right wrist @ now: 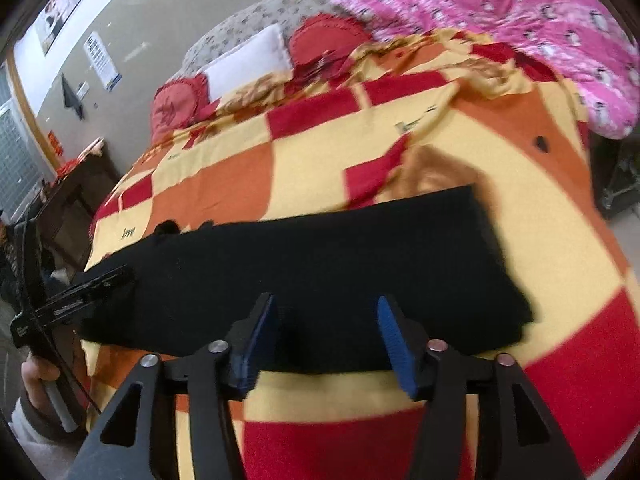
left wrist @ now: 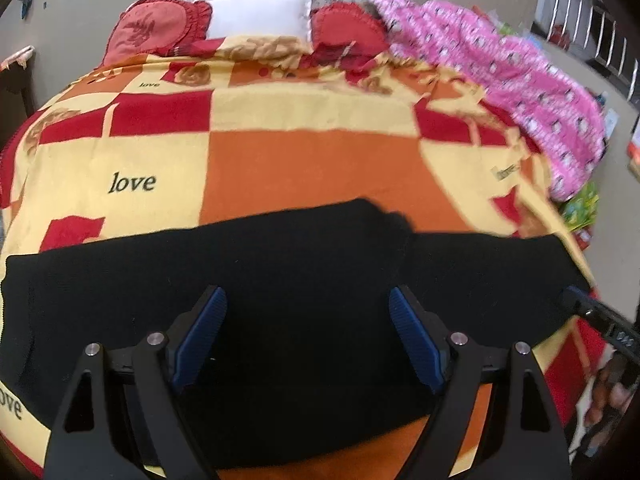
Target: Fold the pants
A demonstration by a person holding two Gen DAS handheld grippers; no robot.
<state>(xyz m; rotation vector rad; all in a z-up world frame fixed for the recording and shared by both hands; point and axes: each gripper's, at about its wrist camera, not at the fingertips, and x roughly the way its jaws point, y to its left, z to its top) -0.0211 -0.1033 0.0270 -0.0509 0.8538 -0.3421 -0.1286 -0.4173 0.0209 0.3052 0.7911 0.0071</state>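
Note:
Black pants (left wrist: 280, 272) lie flat in a long band across the near part of the bed; they also show in the right wrist view (right wrist: 340, 264). My left gripper (left wrist: 308, 320) is open over the pants, holding nothing. My right gripper (right wrist: 326, 332) is open above the near edge of the pants, towards their right end, and holds nothing. The right gripper's tip shows at the right edge of the left wrist view (left wrist: 592, 308). The left gripper shows at the left of the right wrist view (right wrist: 76, 300), held by a hand.
The bed is covered by an orange, yellow and red checked blanket (left wrist: 304, 160). Red cushions (left wrist: 156, 28) and a white pillow (left wrist: 260, 14) lie at the head. A pink quilt (left wrist: 520, 80) is bunched at the far right. A dark wooden cabinet (right wrist: 72, 204) stands left of the bed.

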